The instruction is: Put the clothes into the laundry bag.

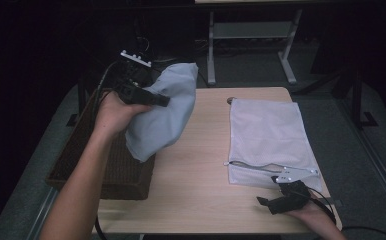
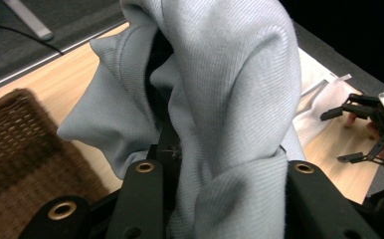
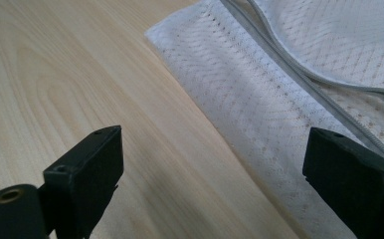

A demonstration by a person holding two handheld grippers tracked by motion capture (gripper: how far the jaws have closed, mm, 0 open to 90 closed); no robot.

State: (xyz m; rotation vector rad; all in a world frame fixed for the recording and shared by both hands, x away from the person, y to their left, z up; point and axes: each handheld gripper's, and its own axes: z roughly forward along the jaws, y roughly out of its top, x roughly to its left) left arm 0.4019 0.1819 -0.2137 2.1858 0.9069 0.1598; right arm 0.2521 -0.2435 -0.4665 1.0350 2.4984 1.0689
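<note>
A pale grey-blue garment [image 1: 163,112] hangs above the table's left side, and my left gripper [image 1: 148,97] is shut on it. Up close, in the left gripper view, the garment [image 2: 230,109] bunches between the two black jaws. A white mesh laundry bag [image 1: 268,135] lies flat on the right half of the wooden table [image 1: 196,175], its zipper edge partly open toward the near side. My right gripper [image 1: 281,200] stands open at the bag's near edge. In the right gripper view the mesh bag [image 3: 289,89] lies just ahead of the spread jaws.
A dark wicker basket [image 1: 116,170] sits at the table's left edge, under the hanging garment. A small round hole [image 1: 230,100] marks the table's far edge. Beyond the table stands a white metal frame [image 1: 251,35] on a dark floor.
</note>
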